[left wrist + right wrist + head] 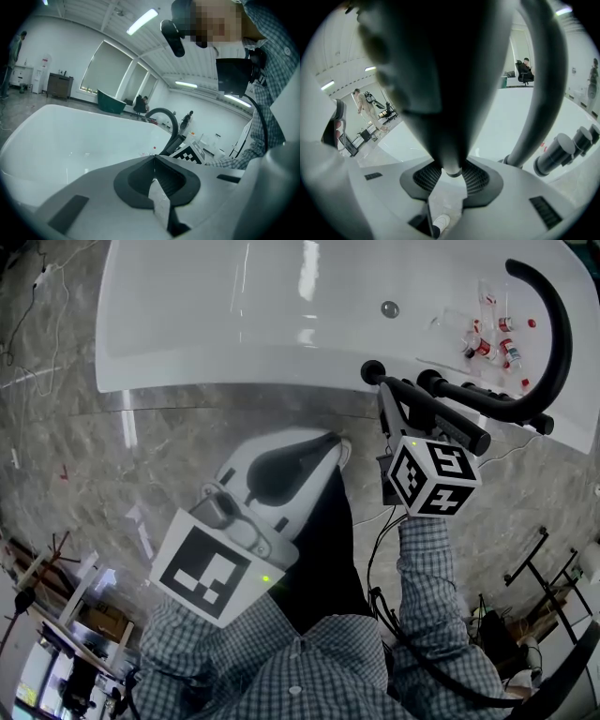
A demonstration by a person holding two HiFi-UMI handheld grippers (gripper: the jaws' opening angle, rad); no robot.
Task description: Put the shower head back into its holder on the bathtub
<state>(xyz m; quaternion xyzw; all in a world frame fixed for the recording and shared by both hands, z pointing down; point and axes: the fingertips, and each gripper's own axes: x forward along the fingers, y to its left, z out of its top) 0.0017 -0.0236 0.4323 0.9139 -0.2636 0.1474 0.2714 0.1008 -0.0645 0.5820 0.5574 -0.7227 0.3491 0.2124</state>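
We hold the shower head (457, 423) in the right tool (389, 404), whose jaws are clamped on its tapered end. It sits just above the near rim of the tub (234, 362), toward the tub's right end. The left tool (330, 448) hangs over the floor short of that rim, its jaws pressed together on nothing.

We judge the step to be guiding the head to its holder among the black fittings (487, 390) on that rim. We cannot tell which fitting is the holder.

To do this well:
- We should keep a firm grip, because we hold the head near one end and its long body could swing like a lever.
- We should line the shaft up with the holder's opening before lowering it.
- We should ease it down slowly rather than drop it.
- We should watch that the hose (539, 93) does not catch on the arched faucet (562, 324).
- We should let go only once the head sits without rocking.
- The free left tool could steady the hose if it pulls sideways.

The shower head is a slim, matte black stick. In the right gripper view it fills the middle of the picture as a thick dark body narrowing to a ringed tip at the jaws. Its black hose curves up beside it on the right
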